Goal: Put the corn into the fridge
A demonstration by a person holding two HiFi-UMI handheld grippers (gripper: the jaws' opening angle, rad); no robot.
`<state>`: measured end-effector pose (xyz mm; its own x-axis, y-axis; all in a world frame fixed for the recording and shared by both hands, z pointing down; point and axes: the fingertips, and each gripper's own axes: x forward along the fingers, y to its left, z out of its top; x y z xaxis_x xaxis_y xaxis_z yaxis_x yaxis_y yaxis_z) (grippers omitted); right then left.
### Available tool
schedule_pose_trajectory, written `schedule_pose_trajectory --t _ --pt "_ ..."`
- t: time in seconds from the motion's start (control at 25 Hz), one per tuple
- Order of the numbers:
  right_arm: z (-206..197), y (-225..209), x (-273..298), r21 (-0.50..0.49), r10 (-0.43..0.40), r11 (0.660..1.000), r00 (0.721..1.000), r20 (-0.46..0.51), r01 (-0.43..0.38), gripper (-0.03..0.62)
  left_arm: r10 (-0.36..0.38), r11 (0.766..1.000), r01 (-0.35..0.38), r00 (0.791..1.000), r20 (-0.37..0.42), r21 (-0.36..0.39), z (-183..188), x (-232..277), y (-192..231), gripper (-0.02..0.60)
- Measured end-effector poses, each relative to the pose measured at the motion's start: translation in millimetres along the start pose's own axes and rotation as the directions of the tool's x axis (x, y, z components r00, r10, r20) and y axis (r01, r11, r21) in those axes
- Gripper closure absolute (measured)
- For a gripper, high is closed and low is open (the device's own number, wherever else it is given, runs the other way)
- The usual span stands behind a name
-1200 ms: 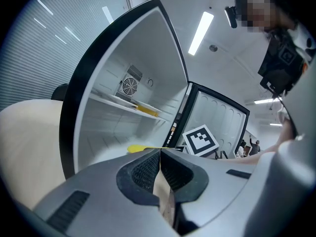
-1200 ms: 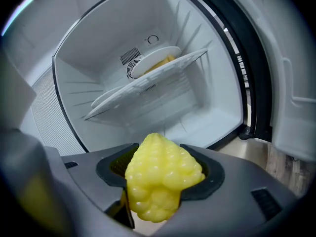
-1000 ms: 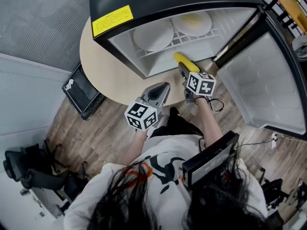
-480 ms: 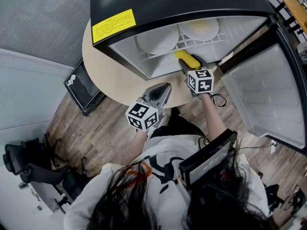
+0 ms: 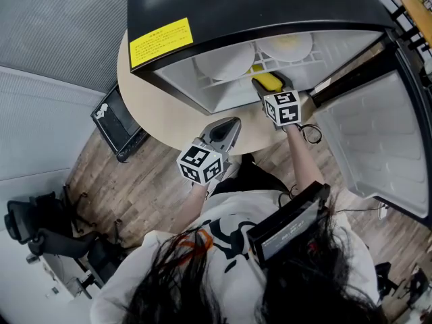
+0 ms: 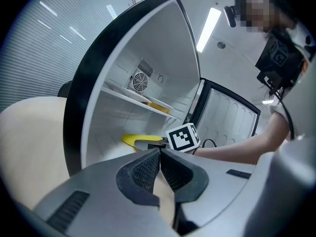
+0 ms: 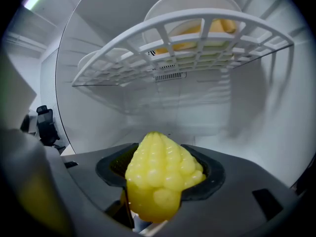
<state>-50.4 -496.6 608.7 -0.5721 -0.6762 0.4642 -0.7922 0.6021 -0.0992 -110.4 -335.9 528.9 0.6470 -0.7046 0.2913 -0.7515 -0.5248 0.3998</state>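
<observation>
A yellow corn cob (image 7: 160,179) is clamped between the jaws of my right gripper (image 7: 160,191), which is shut on it. The corn (image 5: 268,81) and the right gripper (image 5: 273,90) reach into the lower compartment of the small fridge (image 5: 223,96), under its white wire shelf (image 7: 182,38). From the left gripper view the corn (image 6: 140,139) shows low inside the fridge. My left gripper (image 6: 159,169) is shut with nothing in it and hangs outside, over the round table's edge (image 5: 221,132).
The fridge stands on a round beige table (image 5: 155,106) with its door (image 5: 368,133) swung open to the right. White plates (image 5: 226,59) with yellow food rest on the wire shelf. A black box (image 5: 116,127) lies on the wooden floor at left.
My right gripper has carried the corn forward from the fridge's threshold into the lower compartment. The left gripper has stayed where it was.
</observation>
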Motion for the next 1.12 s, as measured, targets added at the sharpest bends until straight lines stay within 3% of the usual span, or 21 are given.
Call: schedule_pose_trajectory --t 0.16,0.4,0.76,1.12 --pt "-3.7 4.3 2.8 -0.039 0.002 0.999 0.999 -0.037 -0.003 0.326 -0.003 1.000 0.003 1.000 -0.003 0.001 -0.2 1.4 0.7 0.569" --pt "-22.3 10.0 6.5 -0.197 -0.046 0.980 0.987 -0.155 0.015 0.325 -0.003 1.000 0.003 1.000 -0.005 0.002 -0.1 -1.1 1.0 0.569" --pt "-5.5 3.2 -9.0 -0.015 -0.059 0.998 0.995 -0.076 0.058 0.307 0.002 1.000 -0.002 1.000 0.000 0.003 0.3 -9.0 1.5 0.569" --pt "24.7 11.8 -62.3 0.089 -0.072 0.994 0.996 0.055 0.067 0.307 -0.024 1.000 0.024 1.000 -0.004 0.015 -2.4 -12.9 -10.4 0.569"
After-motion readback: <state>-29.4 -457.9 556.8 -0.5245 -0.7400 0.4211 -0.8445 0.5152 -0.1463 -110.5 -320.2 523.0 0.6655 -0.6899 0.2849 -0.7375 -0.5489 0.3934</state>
